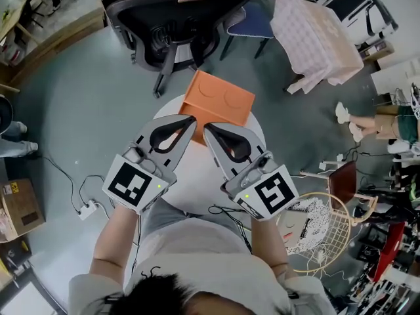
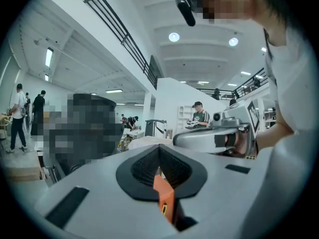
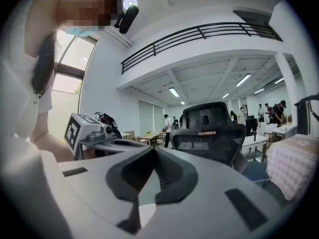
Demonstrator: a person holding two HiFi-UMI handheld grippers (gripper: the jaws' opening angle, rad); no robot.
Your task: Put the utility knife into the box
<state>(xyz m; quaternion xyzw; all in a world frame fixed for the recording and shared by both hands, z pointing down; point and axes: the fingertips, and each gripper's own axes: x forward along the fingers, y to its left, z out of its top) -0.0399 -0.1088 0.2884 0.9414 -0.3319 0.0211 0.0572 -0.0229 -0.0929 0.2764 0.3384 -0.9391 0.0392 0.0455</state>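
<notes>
An orange box (image 1: 217, 100) with two round marks on its top face rests at the far side of a small round white table (image 1: 195, 179). Both grippers hover side by side over the table, their tips close to the box's near edge. My left gripper (image 1: 191, 119) is shut on the orange utility knife (image 2: 163, 195), which is pinched between the jaws and shows a small yellow and black detail. A patch of the orange knife (image 1: 171, 137) shows through the left gripper's opening. My right gripper (image 1: 208, 128) is shut with nothing in it; its jaws (image 3: 154, 149) meet at the tip.
A black office chair (image 1: 176, 26) stands just beyond the table, with a blue chair (image 1: 253, 21) and a pink checked cloth (image 1: 315, 37) to its right. A racket (image 1: 323, 232) lies at the lower right. A cardboard box (image 1: 20, 206) and a power strip (image 1: 88, 209) sit on the floor at the left.
</notes>
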